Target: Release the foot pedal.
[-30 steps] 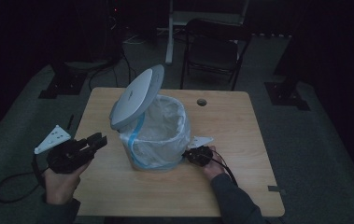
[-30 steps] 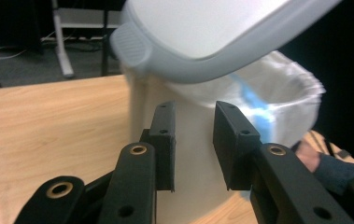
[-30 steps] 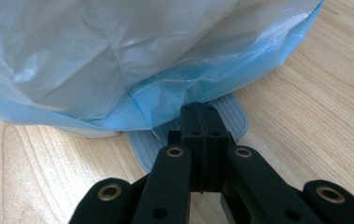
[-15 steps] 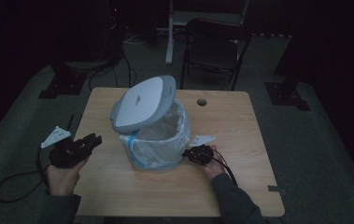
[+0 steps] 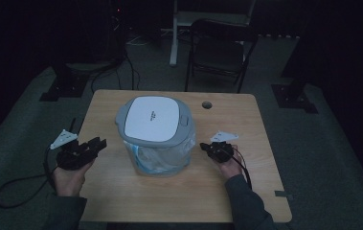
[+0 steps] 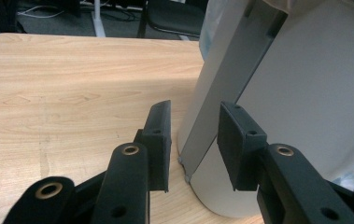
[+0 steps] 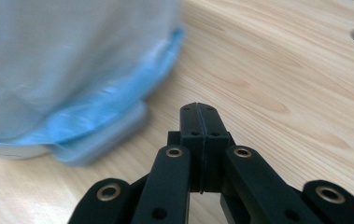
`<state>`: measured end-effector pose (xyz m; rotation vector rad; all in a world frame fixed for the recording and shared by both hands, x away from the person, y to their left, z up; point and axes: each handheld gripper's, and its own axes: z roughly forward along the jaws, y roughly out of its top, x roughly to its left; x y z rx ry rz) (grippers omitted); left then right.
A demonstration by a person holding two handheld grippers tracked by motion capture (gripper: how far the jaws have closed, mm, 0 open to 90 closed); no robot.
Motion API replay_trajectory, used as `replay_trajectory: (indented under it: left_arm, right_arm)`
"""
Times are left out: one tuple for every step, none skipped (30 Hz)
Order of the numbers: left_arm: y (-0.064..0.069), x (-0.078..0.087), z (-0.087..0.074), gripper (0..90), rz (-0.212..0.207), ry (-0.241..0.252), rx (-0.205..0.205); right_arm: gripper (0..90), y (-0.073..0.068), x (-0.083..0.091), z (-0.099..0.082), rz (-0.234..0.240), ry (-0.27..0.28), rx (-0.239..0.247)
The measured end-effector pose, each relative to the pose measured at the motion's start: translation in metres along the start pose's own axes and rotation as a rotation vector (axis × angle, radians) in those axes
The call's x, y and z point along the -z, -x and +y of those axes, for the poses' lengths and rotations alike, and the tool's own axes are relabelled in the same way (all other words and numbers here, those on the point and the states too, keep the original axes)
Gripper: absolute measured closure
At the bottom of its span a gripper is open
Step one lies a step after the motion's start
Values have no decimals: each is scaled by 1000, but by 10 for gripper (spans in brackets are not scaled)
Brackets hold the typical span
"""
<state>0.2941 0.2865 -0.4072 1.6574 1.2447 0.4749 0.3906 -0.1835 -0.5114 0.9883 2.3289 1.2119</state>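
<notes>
A white bin (image 5: 156, 139) with a grey-rimmed white lid (image 5: 153, 120) stands mid-table, lid lying flat on top. A blue-and-clear plastic liner (image 5: 159, 162) hangs out around its lower body. My left gripper (image 5: 100, 143) lies low at the bin's left; its jaws have just been opening and nothing is between them. In the left gripper view the open left gripper (image 6: 194, 109) faces the bin's wall (image 6: 315, 93) and a grey strip (image 6: 240, 79). My right gripper (image 5: 203, 145) is shut at the bin's right. In the right gripper view the right gripper (image 7: 201, 109) points past the liner (image 7: 72, 60).
The wooden table (image 5: 136, 206) has a round cable hole (image 5: 207, 104) behind the bin. A black folding chair (image 5: 220, 50) stands beyond the far edge. Cables trail from the left gripper over the table's left edge (image 5: 21, 184). Dark stands sit on the floor at both sides.
The bin's lid has swung down from tilted up to flat on the bin. My left gripper has sunk toward the table. My right gripper has drawn a little away from the bin.
</notes>
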Motion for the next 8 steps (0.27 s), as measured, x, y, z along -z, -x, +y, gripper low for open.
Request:
replay_trajectory:
  left_arm:
    - [0, 0, 0, 660, 1, -1, 0]
    - [0, -1, 0, 659, 6, -2, -2]
    - [-1, -1, -1, 659, 7, -1, 0]
    - [-1, -2, -1, 659, 7, -2, 2]
    - [-2, -2, -1, 658, 10, -2, 4]
    - [-2, -3, -2, 656, 12, -2, 5]
    - [-3, -4, -2, 655, 11, -2, 10]
    - [-4, -4, -3, 653, 12, -3, 11]
  right_arm:
    - [900, 4, 0, -1, -8, -4, -12]
    - [900, 6, 1, -2, -20, -10, -19]
    - [900, 9, 0, -3, -36, -18, -23]
    - [900, 11, 0, -4, -47, -26, -23]
    - [900, 13, -1, -5, -56, -33, -27]
    - [900, 15, -2, -7, -65, -45, -32]
    - [900, 18, -3, -8, -77, -53, -35]
    - [874, 20, -4, -9, -90, -62, -43]
